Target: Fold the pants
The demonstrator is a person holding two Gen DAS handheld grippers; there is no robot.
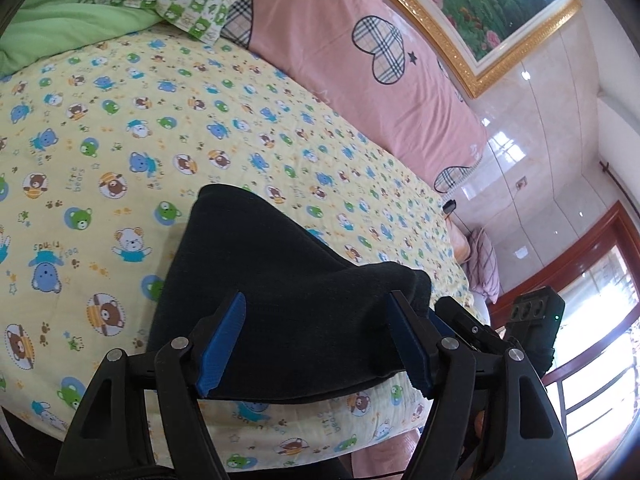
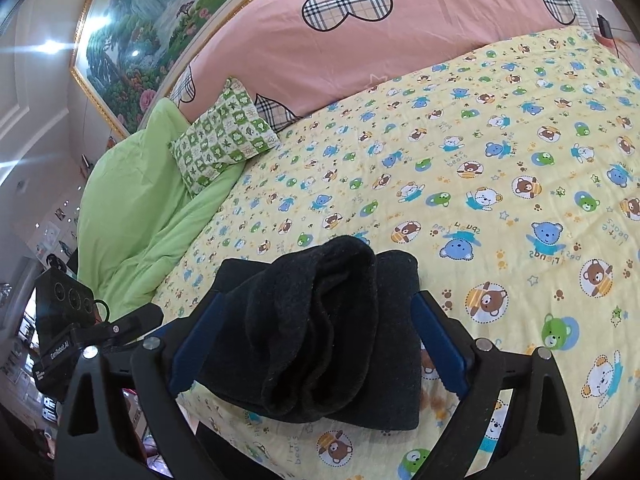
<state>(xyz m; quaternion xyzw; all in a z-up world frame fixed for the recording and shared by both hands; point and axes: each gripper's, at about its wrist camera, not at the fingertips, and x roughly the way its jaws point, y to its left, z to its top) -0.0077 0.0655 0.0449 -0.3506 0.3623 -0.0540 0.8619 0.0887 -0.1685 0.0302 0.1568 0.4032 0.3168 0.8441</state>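
Observation:
The dark pants [image 1: 260, 248] lie folded into a compact stack on the yellow bear-print sheet [image 1: 120, 140], close to the bed's near edge. My left gripper [image 1: 316, 300] hovers over the stack's near end, open, with its blue pads [image 1: 224, 344] spread to either side of the cloth. In the right wrist view the pants [image 2: 320, 340] show a rolled, bunched layer on top. My right gripper [image 2: 319, 298] is open too, its pads [image 2: 440, 344] flanking the stack without pinching it. Each gripper's black body shows at the edge of the other's view.
A pink quilt with plaid hearts [image 2: 360, 40] runs along the bed's far side. A green checked pillow [image 2: 220, 136] and a green duvet [image 2: 132, 200] lie at one end. A gold-framed painting [image 1: 480, 8] hangs on the wall, and a red-framed window [image 1: 592, 280] stands beyond.

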